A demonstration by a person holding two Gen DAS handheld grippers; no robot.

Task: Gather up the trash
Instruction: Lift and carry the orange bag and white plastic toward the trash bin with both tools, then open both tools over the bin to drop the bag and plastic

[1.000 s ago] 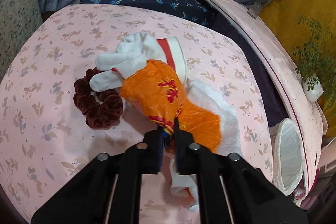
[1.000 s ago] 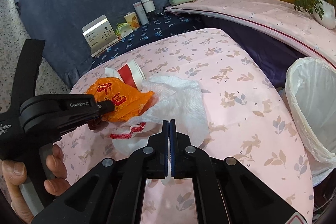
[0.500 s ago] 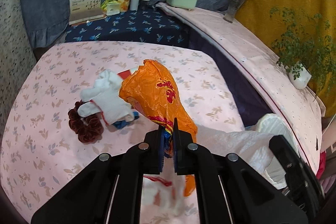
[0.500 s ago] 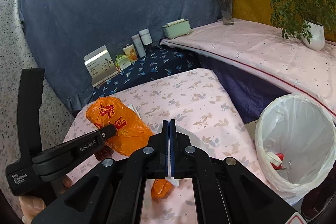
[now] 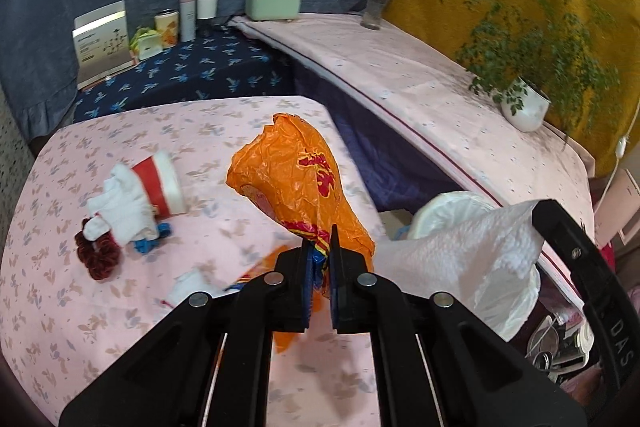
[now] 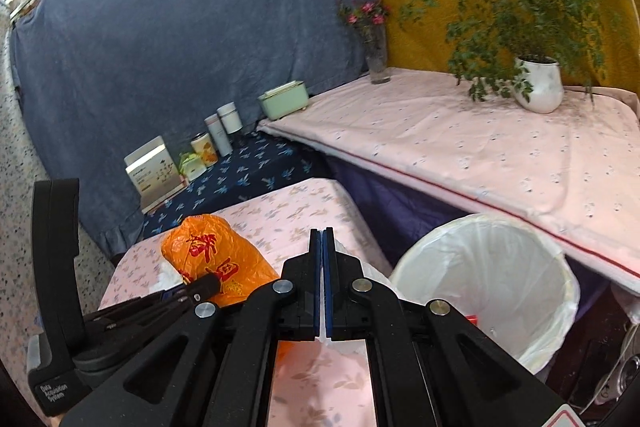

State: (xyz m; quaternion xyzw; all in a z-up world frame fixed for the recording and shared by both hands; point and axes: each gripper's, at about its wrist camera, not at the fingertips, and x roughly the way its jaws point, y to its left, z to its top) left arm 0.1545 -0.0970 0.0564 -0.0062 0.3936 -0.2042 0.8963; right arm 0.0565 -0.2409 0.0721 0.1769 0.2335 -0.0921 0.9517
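Left gripper clamps the orange bag off the table while the right gripper pinches a white tissue (barely visible there), both held high beside the bin for dropping.

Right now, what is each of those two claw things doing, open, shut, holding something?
Left gripper: shut on the orange plastic bag, lifted off the table.
Right gripper: shut on the white paper towel, near the trash bin.

"Data Acquisition System" on left tool
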